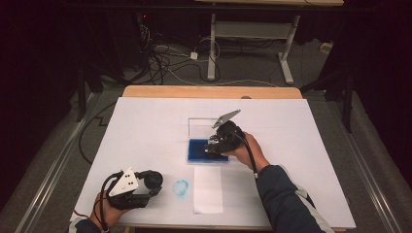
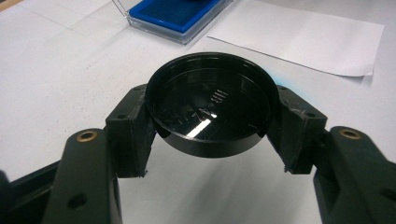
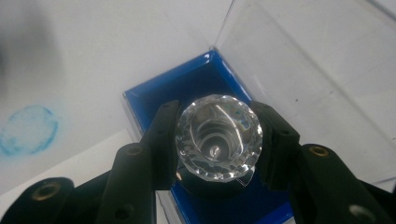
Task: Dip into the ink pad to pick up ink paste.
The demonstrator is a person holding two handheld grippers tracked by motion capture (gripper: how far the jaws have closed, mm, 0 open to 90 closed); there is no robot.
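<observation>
My left gripper (image 2: 212, 116) is shut on a round black cap (image 2: 210, 105), held hollow side up just above the white table cover. It sits near the table's front left corner (image 1: 154, 183). My right gripper (image 3: 218, 140) is shut on a stamp with a clear faceted knob (image 3: 218, 135), its dark base down over the blue ink pad (image 3: 187, 88). The pad (image 1: 197, 149) lies in a clear case whose lid (image 3: 308, 70) stands open behind it. In the high view the right gripper (image 1: 214, 147) is at mid-table.
A round blue stamp print (image 1: 180, 188) marks the white cover between the grippers. A white paper sheet (image 1: 208, 189) lies in front of the ink pad case. The table's wooden far edge (image 1: 209, 91) borders a floor with cables.
</observation>
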